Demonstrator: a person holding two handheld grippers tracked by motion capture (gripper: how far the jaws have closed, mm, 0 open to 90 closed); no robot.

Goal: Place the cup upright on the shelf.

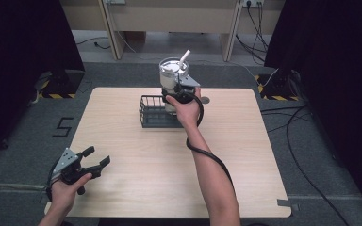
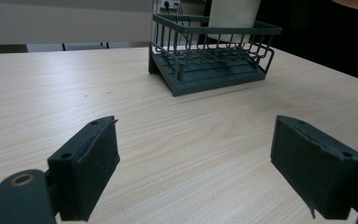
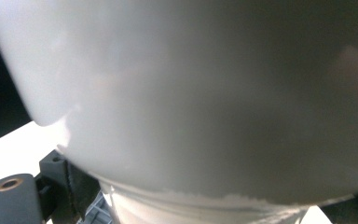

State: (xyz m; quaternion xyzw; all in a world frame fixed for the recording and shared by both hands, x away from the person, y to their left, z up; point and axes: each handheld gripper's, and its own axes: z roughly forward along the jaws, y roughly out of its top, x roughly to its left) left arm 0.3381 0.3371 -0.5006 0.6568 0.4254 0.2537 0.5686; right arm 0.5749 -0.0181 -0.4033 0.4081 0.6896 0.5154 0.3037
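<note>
one pale wooden table [image 1: 136, 155]; grey floor [image 1: 339, 188], seemingly carpet

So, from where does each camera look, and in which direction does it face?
High view: fixed above the person's side, facing forward and down on the table; both forearms and both hand-held grippers show.
Left gripper view: rides the left hand-held gripper, facing across the table to the wire basket; its open jaws show.
Right gripper view: rides the right hand-held gripper, pressed against the white cup.
High and left gripper views share basket and cup.
</note>
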